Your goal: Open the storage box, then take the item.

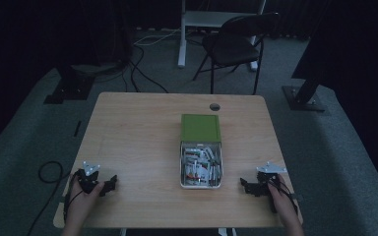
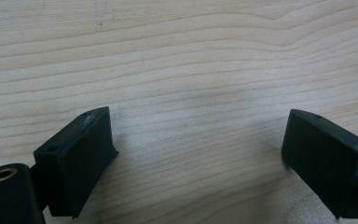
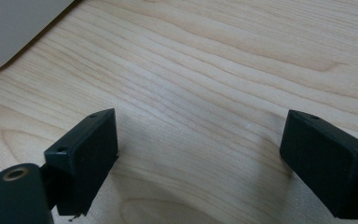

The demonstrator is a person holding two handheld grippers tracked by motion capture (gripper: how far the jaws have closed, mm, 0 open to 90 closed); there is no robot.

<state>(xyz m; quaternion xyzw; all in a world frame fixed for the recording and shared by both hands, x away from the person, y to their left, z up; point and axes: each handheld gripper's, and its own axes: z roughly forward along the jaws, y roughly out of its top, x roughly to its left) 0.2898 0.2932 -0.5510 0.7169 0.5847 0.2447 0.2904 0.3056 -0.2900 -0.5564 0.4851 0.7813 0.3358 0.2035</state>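
Observation:
A white open box (image 1: 201,167) full of several small white and red items sits mid-table, its green lid (image 1: 200,128) flipped back behind it. My left gripper (image 1: 109,185) rests on the table's front left, held by a hand, pointing right toward the box. In the left gripper view the left gripper (image 2: 196,154) stands open over bare wood. My right gripper (image 1: 246,186) lies at the front right, pointing left toward the box. In its own view the right gripper (image 3: 198,156) is open with nothing between the jaws.
The wooden table (image 1: 138,137) has a round cable hole (image 1: 215,106) near its far edge. A black folding chair (image 1: 236,44) and a white desk leg (image 1: 182,34) stand beyond it. Cables (image 1: 49,172) lie on the floor at left.

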